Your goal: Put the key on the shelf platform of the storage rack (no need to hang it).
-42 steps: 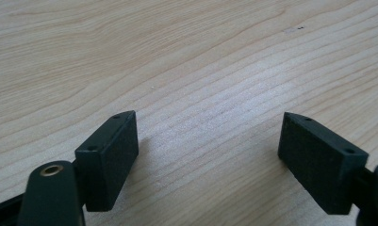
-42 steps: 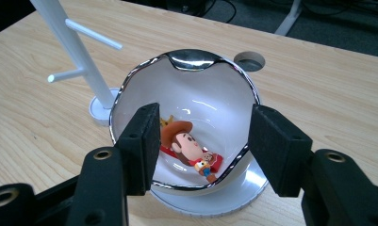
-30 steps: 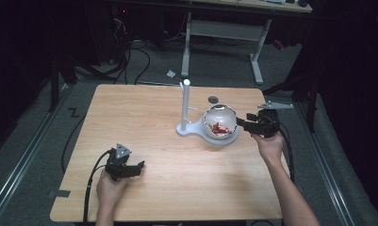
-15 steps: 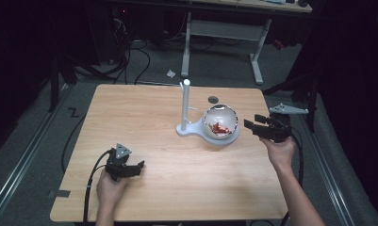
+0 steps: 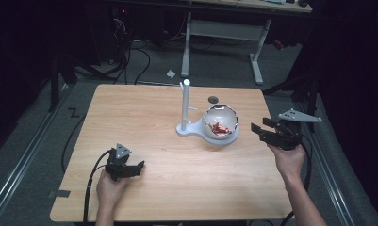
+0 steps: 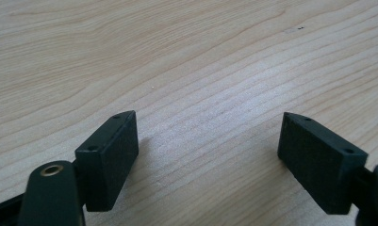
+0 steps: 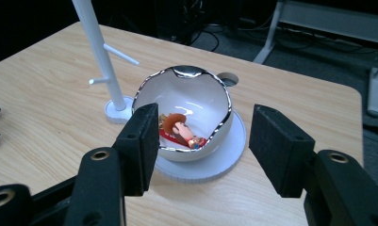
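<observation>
- The right tongs point(image 5: 270, 133) are hanging spread apart and empty by the counter's point(image 5: 144, 108) right edge, aimed at the white bowl point(image 7: 186, 110), probably lining up a reach.
- The bowl is sitting on a round white base point(image 7: 234, 153) toward the far right of the counter, cradling a small figure point(image 7: 179, 132), with a white stand point(image 5: 185, 106) just beside it.
- The left tongs point(image 5: 130, 168) are resting spread near the front-left corner, seemingly parked out of the way.

A wooden counter point(image 5: 144, 122) fills the middle of the frame. At centre right a white post stand point(image 5: 185, 108) rises beside a white bowl point(image 5: 220, 121) holding something red. The left tool point(image 5: 135, 166) rests at lower left, hand-held; the right tool point(image 5: 260, 131) hovers at the right edge, jaws apart, facing the bowl.
</observation>
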Demonstrator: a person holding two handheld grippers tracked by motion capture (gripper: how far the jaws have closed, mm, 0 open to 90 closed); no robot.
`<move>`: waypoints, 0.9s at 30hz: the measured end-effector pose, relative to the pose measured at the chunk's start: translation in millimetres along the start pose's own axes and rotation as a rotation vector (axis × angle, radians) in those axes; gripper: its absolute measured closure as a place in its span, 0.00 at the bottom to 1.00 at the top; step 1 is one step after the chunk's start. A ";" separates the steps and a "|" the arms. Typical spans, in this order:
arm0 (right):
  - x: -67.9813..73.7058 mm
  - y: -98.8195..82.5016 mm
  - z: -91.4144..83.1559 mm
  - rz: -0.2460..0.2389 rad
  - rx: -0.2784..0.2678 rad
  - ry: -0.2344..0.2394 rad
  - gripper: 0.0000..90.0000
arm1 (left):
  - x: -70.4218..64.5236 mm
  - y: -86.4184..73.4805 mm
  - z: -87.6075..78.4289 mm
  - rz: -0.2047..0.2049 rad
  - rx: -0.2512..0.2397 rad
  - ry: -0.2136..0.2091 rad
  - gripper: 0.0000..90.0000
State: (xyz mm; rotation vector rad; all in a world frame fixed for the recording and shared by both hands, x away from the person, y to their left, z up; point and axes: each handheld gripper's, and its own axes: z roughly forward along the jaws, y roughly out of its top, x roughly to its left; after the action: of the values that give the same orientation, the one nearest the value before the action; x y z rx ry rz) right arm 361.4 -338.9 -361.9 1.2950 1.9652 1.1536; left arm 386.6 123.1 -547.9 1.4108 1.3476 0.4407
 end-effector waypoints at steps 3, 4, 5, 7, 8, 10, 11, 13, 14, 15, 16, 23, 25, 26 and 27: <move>-2.9 -3.6 -4.2 0.030 0.000 0.007 0.48 | 0.0 0.0 0.0 0.000 0.000 0.000 0.23; -4.2 -5.8 -6.4 0.038 -0.004 0.005 0.48 | 0.0 0.0 0.0 0.000 0.000 0.000 0.23; -5.6 -9.4 -11.8 0.043 -0.011 -0.008 0.49 | 0.0 0.0 0.0 0.000 0.000 0.000 0.23; -6.2 -11.3 -14.3 0.046 -0.020 -0.008 0.49 | 0.0 0.0 0.0 0.000 0.000 0.000 0.23; -6.8 -13.3 -16.4 0.050 -0.021 -0.009 0.49 | 0.0 0.0 0.0 0.000 0.000 0.000 0.23; -7.7 -18.0 -19.8 0.058 -0.019 -0.013 0.49 | 0.0 0.0 0.0 0.000 0.000 0.000 0.23; -8.9 -22.9 -22.9 0.065 -0.022 -0.012 0.48 | 0.0 0.0 0.0 0.000 0.000 0.000 0.23; -9.2 -24.9 -24.6 0.071 -0.025 -0.010 0.48 | 0.0 0.0 0.0 0.000 0.000 0.000 0.23; -9.6 -28.2 -27.4 0.077 -0.032 -0.008 0.49 | 0.0 0.0 0.0 0.000 0.000 0.000 0.23; -9.6 -28.2 -27.4 0.077 -0.032 -0.008 0.49 | 0.0 0.0 0.0 0.000 0.000 0.000 0.23; -9.3 -29.4 -28.3 0.079 -0.032 -0.009 0.49 | 0.1 0.1 0.0 0.000 0.000 0.000 0.23; 0.9 -36.2 -30.1 0.065 -0.037 0.015 0.49 | 0.1 0.1 0.0 0.000 0.000 0.001 0.23; 6.5 -39.3 -30.1 0.069 -0.048 0.045 0.49 | 0.2 0.1 -0.1 0.002 0.001 0.001 0.23; 6.5 -39.3 -30.1 0.069 -0.048 0.045 0.49 | 0.2 0.1 -0.1 0.002 0.001 0.001 0.23; 10.9 -40.8 -29.5 0.065 -0.051 0.057 0.49 | 0.2 0.1 -0.1 0.002 0.001 0.001 0.23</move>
State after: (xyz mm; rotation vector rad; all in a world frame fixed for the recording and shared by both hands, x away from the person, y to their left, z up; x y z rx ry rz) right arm 314.6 -347.3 -381.8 1.3220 1.9338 1.2759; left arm 386.7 123.3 -547.9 1.4129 1.3477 0.4418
